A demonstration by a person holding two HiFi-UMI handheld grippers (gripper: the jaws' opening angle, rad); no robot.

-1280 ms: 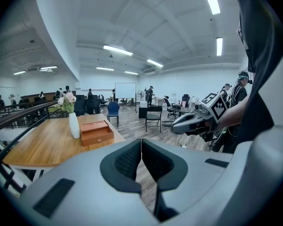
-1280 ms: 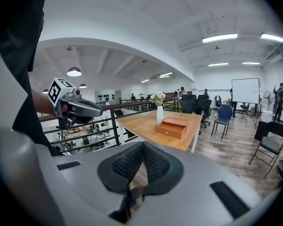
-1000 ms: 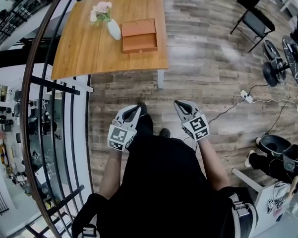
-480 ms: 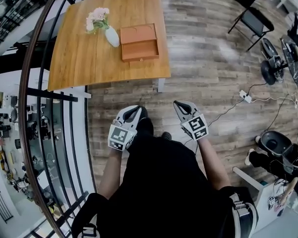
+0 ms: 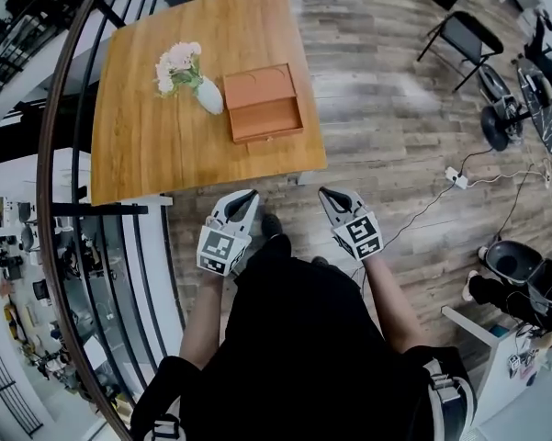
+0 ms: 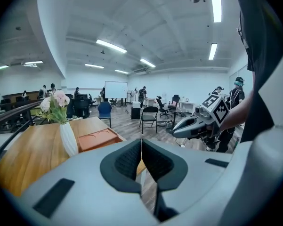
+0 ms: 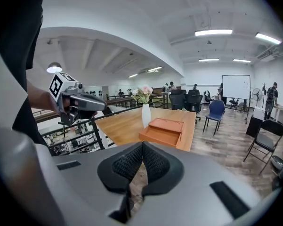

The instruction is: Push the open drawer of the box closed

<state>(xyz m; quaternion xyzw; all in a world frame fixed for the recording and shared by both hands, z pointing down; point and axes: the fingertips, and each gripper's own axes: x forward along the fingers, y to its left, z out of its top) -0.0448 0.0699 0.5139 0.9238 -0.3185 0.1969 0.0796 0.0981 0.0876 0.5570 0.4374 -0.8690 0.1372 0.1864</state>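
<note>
Looking down from the head view: wooden table (image 5: pixel 147 145), orange box (image 5: pixel 257 85) toward its right side, drawer (image 5: pixel 268 119) pulled out toward the near edge, white vase (image 5: pixel 208 97) of flowers just left of the box. Missing from that view, caught only by the gripper views: ceiling lights (image 7: pixel 213 32) and a far whiteboard (image 7: pixel 236 86). Holding left gripper (image 5: pixel 248 195) and right gripper (image 5: pixel 326 194) in the air just short of the table's near edge, apart from the box. Both clamped together, pads meeting, gripping nothing, touching nothing.

The right claw (image 7: pixel 142 146), jaws together, faces the box (image 7: pixel 165 124) with its drawer (image 7: pixel 160 134) open.
</note>
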